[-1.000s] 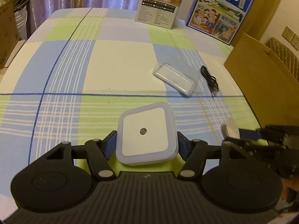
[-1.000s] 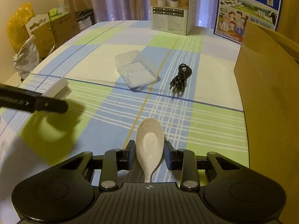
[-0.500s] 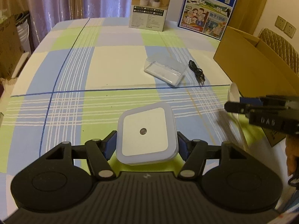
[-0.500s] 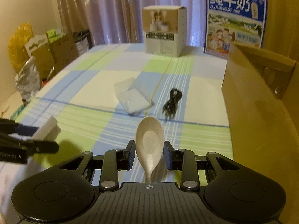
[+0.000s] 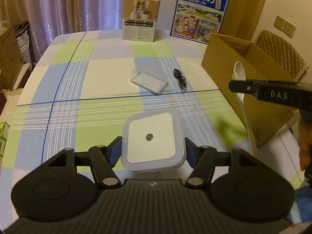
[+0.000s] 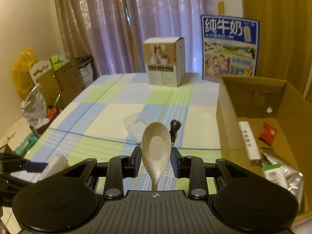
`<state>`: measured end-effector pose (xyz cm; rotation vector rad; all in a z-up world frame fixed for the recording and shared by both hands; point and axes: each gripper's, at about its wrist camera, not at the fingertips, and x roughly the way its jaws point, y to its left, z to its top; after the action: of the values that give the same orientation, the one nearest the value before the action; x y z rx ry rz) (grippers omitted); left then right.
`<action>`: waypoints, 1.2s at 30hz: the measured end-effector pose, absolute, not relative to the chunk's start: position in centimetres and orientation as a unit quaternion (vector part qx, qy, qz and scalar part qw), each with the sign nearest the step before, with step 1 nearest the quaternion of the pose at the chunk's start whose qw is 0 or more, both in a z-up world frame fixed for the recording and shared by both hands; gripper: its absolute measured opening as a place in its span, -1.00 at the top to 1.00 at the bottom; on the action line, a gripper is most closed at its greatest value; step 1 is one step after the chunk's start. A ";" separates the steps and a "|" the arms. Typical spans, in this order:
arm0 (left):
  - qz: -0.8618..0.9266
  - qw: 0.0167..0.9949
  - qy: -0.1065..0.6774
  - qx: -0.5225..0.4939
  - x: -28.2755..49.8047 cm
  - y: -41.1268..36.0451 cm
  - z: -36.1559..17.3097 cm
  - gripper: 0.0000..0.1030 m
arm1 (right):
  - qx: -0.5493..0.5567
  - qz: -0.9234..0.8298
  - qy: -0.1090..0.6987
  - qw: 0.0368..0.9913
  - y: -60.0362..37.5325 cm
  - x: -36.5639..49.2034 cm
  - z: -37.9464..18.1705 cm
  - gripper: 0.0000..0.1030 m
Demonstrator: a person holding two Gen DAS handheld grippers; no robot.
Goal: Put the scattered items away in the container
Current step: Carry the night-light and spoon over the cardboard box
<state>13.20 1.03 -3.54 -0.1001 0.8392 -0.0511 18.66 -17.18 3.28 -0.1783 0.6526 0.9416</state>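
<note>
My left gripper (image 5: 153,153) is shut on a white square night light (image 5: 152,136) and holds it above the checked tablecloth (image 5: 97,78). My right gripper (image 6: 156,161) is shut on a beige spoon (image 6: 156,144), bowl forward. In the left wrist view the right gripper (image 5: 237,86) and the spoon (image 5: 239,72) hang beside the open cardboard box (image 5: 230,58). The cardboard box (image 6: 251,89) stands at the right and holds a long white pack (image 6: 248,140), a red packet (image 6: 267,131) and a silver pouch (image 6: 280,173). A clear plastic case (image 5: 149,79) and a black cable (image 5: 180,78) lie mid-table.
A product carton (image 5: 139,17) and a blue milk carton (image 5: 200,13) stand at the table's far edge. Bags and cartons (image 6: 39,81) crowd the floor on the left. A padded chair back (image 5: 280,54) stands behind the cardboard box.
Both grippers have risen with their loads. The right gripper with the spoon now stands above the cardboard box's wall, so the inside of the box has come into view.
</note>
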 end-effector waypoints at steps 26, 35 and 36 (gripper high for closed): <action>-0.097 0.928 0.360 0.006 12.2 -10.8 4.7 -0.18 | -0.061 0.377 0.266 0.885 -30.8 21.2 12.9 0.43; -0.125 0.925 0.359 0.011 14.0 -14.9 5.1 -0.18 | -0.052 0.345 0.276 0.896 -35.2 24.0 13.3 0.43; -0.128 0.925 0.359 0.011 14.4 -15.4 5.2 -0.18 | -0.050 0.342 0.277 0.896 -35.7 24.3 13.3 0.43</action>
<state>14.37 -15.41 5.17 0.0230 0.7361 -0.2627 24.33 -35.70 13.31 -0.1035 0.5740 0.7094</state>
